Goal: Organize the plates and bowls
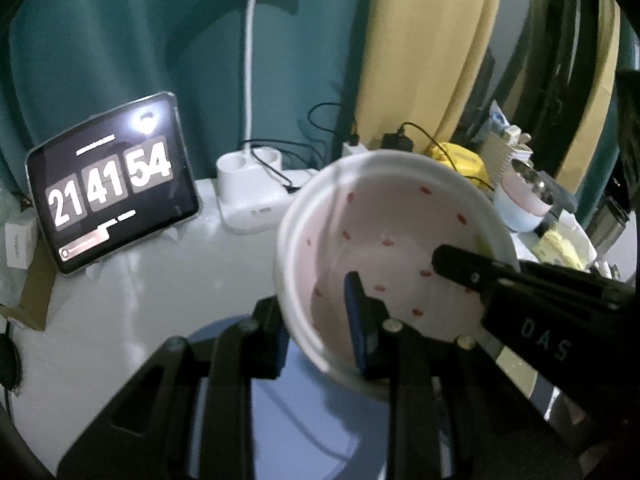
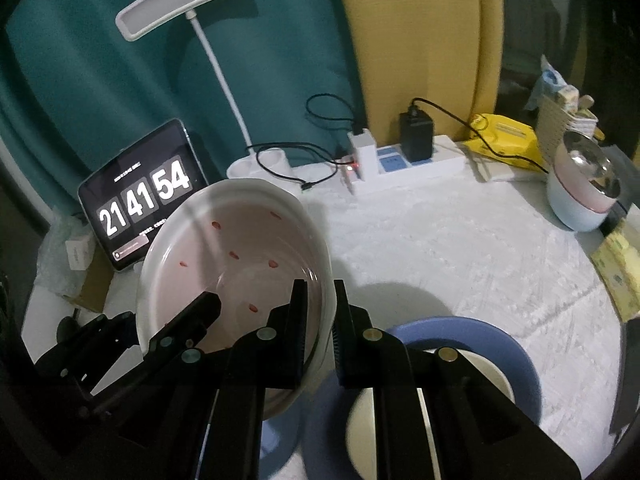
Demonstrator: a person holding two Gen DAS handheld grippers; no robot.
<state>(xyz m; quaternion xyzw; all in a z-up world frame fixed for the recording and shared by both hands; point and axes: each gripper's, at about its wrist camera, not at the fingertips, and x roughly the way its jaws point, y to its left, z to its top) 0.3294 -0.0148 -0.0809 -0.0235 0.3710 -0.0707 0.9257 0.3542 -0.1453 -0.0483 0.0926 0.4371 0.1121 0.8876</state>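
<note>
A white bowl with red dots (image 1: 384,216) hangs tilted above the table, held from both sides. My left gripper (image 1: 314,298) is shut on its near-left wall, the blue-padded finger (image 1: 358,316) inside and the other finger outside. My right gripper (image 2: 320,290) is shut on the bowl (image 2: 240,240) at its right rim. One right finger (image 1: 452,260) reaches into the bowl in the left wrist view, and a left finger (image 2: 200,314) shows inside it in the right wrist view. Under the bowl lies a blue plate (image 2: 508,344) with a cream plate (image 2: 484,372) on it.
A tablet showing a clock (image 2: 144,196) leans at the back left beside a white lamp base (image 1: 252,184). A power strip with a black charger (image 2: 416,138) and cables runs along the back. Stacked bowls topped by a metal one (image 2: 580,192) stand at the right, near yellow packs (image 2: 504,136).
</note>
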